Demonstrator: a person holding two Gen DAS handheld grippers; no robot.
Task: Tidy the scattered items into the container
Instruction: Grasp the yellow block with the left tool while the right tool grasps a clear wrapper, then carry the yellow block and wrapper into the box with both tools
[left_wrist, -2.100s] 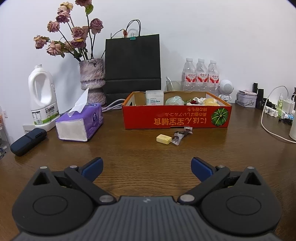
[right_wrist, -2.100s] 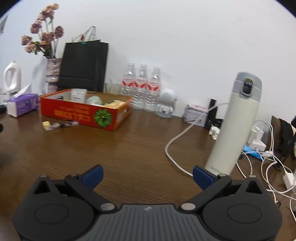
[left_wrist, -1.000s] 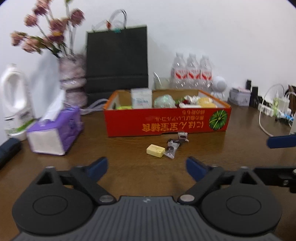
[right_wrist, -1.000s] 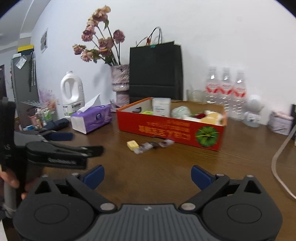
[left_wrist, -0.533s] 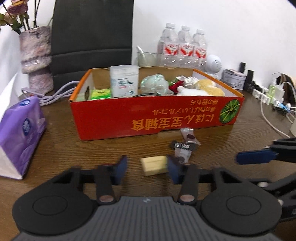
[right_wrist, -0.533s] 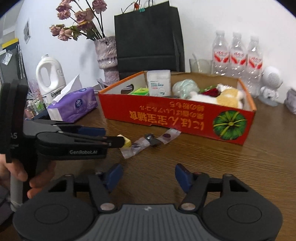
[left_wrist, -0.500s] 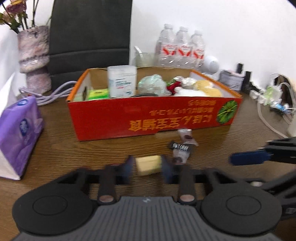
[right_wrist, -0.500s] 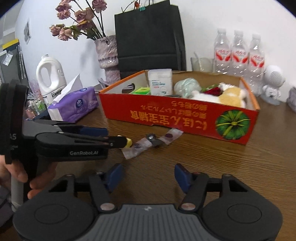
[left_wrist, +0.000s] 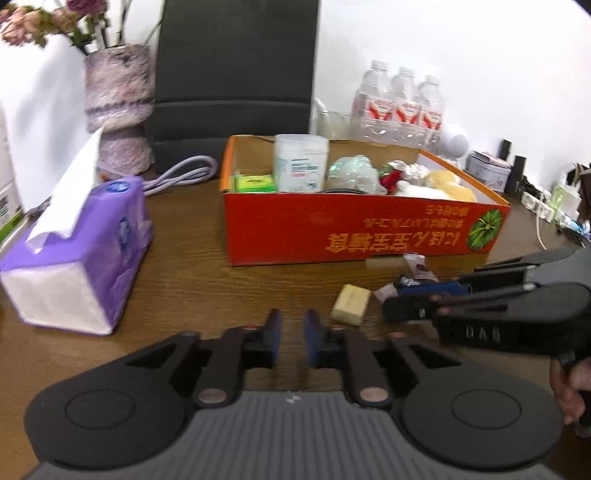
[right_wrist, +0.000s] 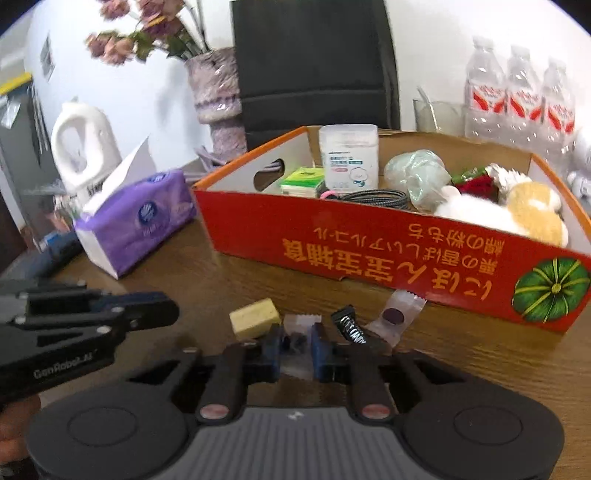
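While the red cardboard box (right_wrist: 406, 251) stands at the back of the wooden table (right_wrist: 480, 354), already part-filled, the loose items lie in a short row just in front of its near wall. Counted in the right wrist view: one yellow block (right_wrist: 255, 316), one clear wrapper (right_wrist: 301, 325), one black sachet (right_wrist: 351, 326), one clear sachet with a dark disc (right_wrist: 397, 314).

The right gripper (right_wrist: 295, 349) is the nearer tool. Its jaws have just been closing and now pinch the clear wrapper, whose long axis runs away from the camera, in line with the fingers. The box lies straight ahead and above.

The left gripper (left_wrist: 292, 334) has its jaws narrowed but parted, with nothing between them. The yellow block (left_wrist: 351, 304) sits just ahead and to the right of its tips, long axis slanting towards the box.

Judgement: the wrapper goes in first, and the block falls to the left hand.
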